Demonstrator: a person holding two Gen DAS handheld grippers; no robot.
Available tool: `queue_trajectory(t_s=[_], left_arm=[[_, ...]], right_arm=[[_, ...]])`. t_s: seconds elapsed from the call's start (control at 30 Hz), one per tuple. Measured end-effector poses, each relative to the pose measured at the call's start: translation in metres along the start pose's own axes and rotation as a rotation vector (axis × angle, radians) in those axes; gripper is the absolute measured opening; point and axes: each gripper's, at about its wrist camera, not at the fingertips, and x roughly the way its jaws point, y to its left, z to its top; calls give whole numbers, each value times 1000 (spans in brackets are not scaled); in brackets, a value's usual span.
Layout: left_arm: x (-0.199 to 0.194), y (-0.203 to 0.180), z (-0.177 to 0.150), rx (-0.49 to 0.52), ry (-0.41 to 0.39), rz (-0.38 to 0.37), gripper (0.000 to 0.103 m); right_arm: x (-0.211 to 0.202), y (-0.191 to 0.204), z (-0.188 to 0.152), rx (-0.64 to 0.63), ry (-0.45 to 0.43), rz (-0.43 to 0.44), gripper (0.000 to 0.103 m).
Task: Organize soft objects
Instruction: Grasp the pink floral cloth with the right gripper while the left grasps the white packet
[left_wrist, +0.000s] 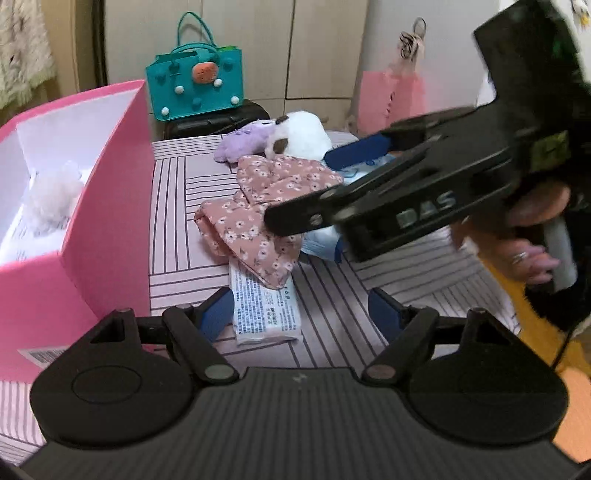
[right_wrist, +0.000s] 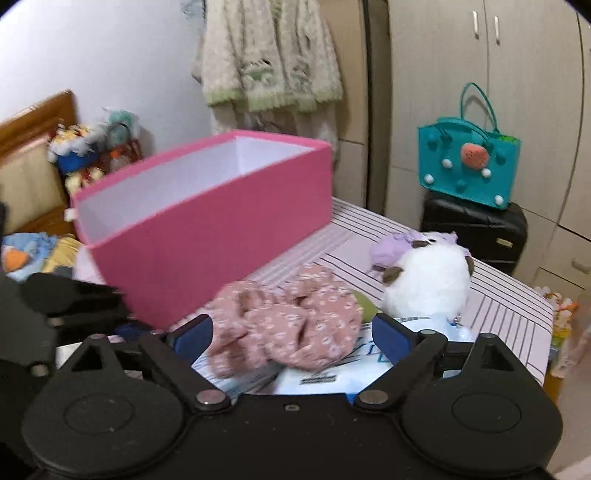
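Left gripper (left_wrist: 301, 314) jaws spread, tissue pack (left_wrist: 264, 310) between them. Right gripper (right_wrist: 291, 334) jaws spread, floral cloth (right_wrist: 284, 332) between; pink box (right_wrist: 210, 225) ahead-left.

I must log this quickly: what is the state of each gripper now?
Left gripper: open, holding nothing, over the tissue pack.
Right gripper: open, holding nothing, around the floral cloth.

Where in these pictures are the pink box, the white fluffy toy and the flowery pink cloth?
pink box (right_wrist: 221, 236), right wrist view, on its long pink outer wall.
white fluffy toy (right_wrist: 428, 280), right wrist view, on the middle of its white body.
flowery pink cloth (left_wrist: 255, 229), left wrist view, on its nearer folded part.
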Motion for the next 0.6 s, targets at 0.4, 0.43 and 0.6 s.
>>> queue_trajectory(t_s=[0.4,0.43,0.6], left_arm=[[15,12,-7,-94,-2,65,55],[17,12,-6,-91,-1,66,55],[22,9,2,-76,4,78,59]], right_arm=[[38,2,3,-65,69,28,95],[38,4,2,-75,62,17,95],[28,10,0,-98,-8,-38,95]])
